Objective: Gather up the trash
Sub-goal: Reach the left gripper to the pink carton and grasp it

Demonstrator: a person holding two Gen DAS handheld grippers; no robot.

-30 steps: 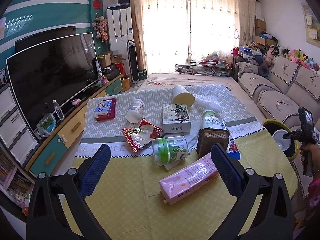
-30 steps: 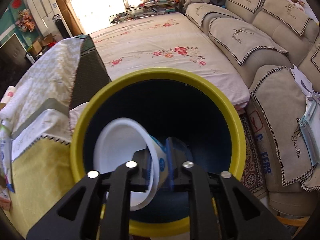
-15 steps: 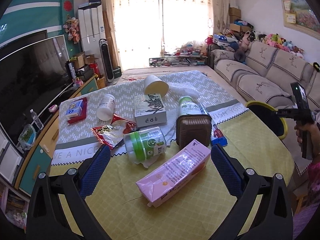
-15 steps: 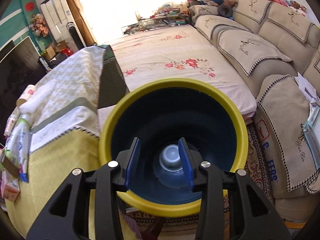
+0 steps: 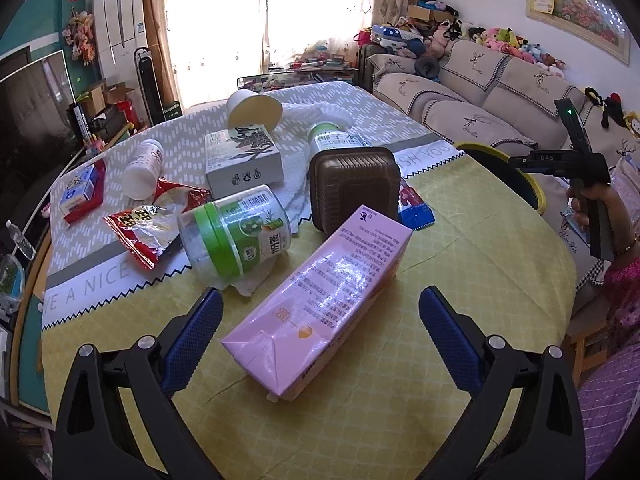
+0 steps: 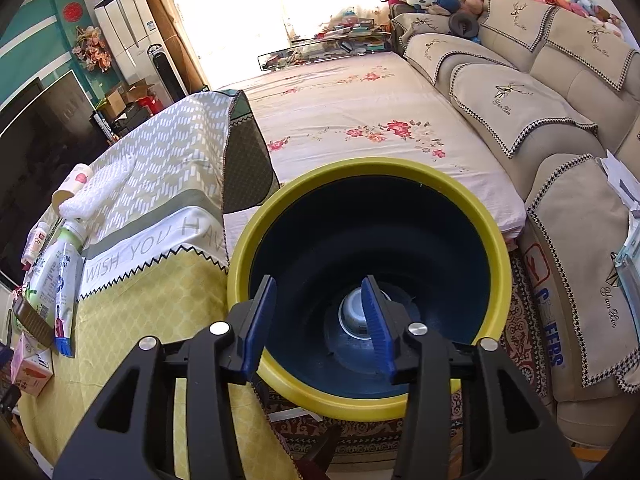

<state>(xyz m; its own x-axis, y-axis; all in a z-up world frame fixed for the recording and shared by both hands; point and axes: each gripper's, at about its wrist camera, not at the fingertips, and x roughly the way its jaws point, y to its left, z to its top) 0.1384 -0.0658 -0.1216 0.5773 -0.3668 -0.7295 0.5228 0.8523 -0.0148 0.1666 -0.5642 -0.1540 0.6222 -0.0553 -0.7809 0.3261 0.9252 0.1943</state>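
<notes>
On the yellow tablecloth, a pink carton (image 5: 320,280) lies on its side between the jaws of my left gripper (image 5: 320,300). The jaws stand wide and are closing, and the pads are clear of the carton. Behind it lie a green-lidded jar (image 5: 236,232), a red snack bag (image 5: 152,224) and a brown plastic tray (image 5: 354,184). My right gripper (image 6: 318,292) hangs over the yellow-rimmed bin (image 6: 360,172), its jaws opening with nothing between them. A white cup (image 6: 354,314) lies at the bottom of the bin.
Farther back on the table are a white box (image 5: 242,156), a tipped paper cup (image 5: 254,110), a white bottle (image 5: 142,168) and a drink bottle (image 5: 334,140). The bin stands off the table's right edge, with a sofa (image 6: 520,100) beyond it and a TV (image 5: 32,112) on the left.
My right gripper let go of the white cup, which dropped into the bin, and its jaws widened. My left gripper came down closer to the pink carton.
</notes>
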